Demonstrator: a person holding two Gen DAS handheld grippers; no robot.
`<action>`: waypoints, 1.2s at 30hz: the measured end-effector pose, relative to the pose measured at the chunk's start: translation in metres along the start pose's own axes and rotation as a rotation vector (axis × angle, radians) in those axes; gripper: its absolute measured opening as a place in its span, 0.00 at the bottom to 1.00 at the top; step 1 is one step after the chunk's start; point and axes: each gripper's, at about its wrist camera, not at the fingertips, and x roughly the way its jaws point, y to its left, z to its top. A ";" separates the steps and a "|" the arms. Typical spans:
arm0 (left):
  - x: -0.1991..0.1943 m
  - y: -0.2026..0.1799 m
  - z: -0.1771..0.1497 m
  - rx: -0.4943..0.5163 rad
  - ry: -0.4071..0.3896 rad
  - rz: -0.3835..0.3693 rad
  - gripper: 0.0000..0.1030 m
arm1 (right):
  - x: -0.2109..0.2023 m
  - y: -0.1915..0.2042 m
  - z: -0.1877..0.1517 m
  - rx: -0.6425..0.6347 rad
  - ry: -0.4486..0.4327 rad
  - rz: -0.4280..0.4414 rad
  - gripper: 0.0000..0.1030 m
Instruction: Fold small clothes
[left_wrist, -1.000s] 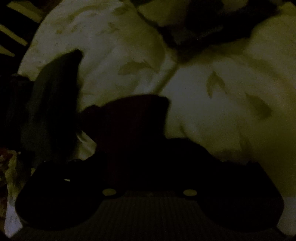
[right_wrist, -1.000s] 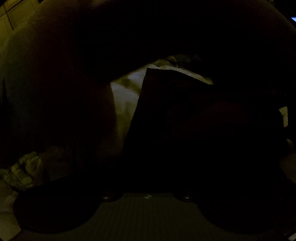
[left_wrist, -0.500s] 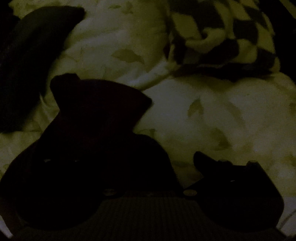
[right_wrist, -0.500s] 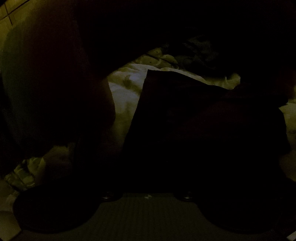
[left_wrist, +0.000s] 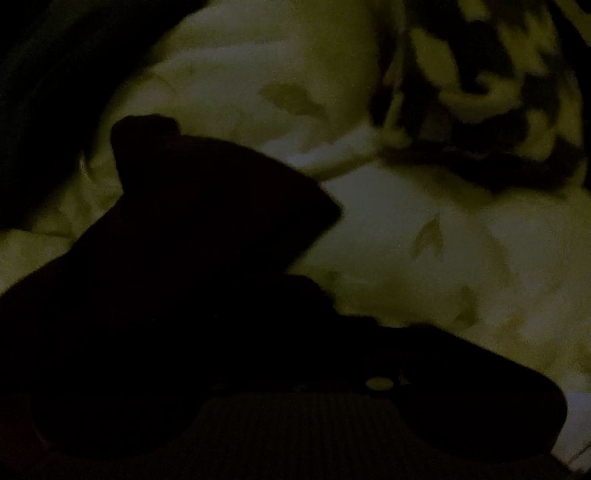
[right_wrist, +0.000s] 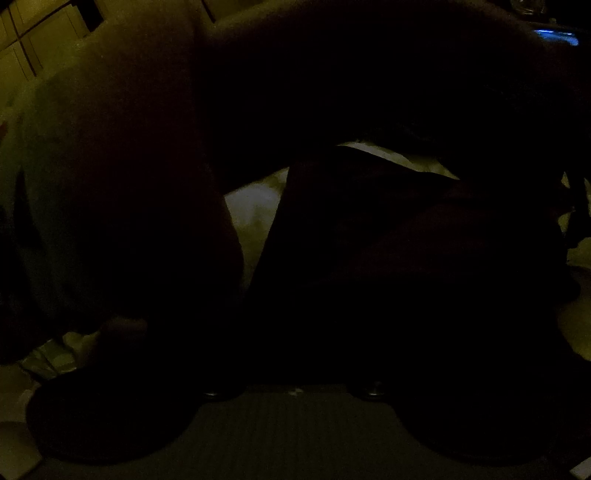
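The scene is very dark. In the left wrist view a dark garment (left_wrist: 221, 229) rises from my left gripper (left_wrist: 295, 302) over a pale leaf-printed bedsheet (left_wrist: 424, 229). The jaws are closing, with the cloth between them and the fingers drawn together. In the right wrist view the same kind of dark garment (right_wrist: 369, 240) fills the space in front of my right gripper (right_wrist: 295, 332). Its jaws are opening, but the fingers are lost in the dark. A strip of pale sheet (right_wrist: 255, 206) shows beside the cloth.
A black-and-pale checkered blanket (left_wrist: 498, 92) lies bunched at the upper right of the sheet. Another dark mass (left_wrist: 44, 110) covers the upper left. In the right wrist view a person's body or arm (right_wrist: 110, 184) looms large on the left and arches overhead.
The left gripper's right finger has swung in from wide apart and closed on the dark cloth. The left view has shifted across the sheet. The right view is almost unchanged.
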 end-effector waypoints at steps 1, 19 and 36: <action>-0.004 0.000 -0.001 0.001 0.000 -0.020 0.08 | 0.000 0.001 0.000 -0.002 0.000 -0.001 0.19; -0.110 0.264 -0.030 -0.132 -0.045 0.026 0.04 | -0.019 0.013 0.020 -0.008 -0.023 0.142 0.09; -0.187 0.227 -0.080 0.071 -0.289 0.087 0.99 | -0.073 -0.042 0.027 0.226 -0.107 0.088 0.94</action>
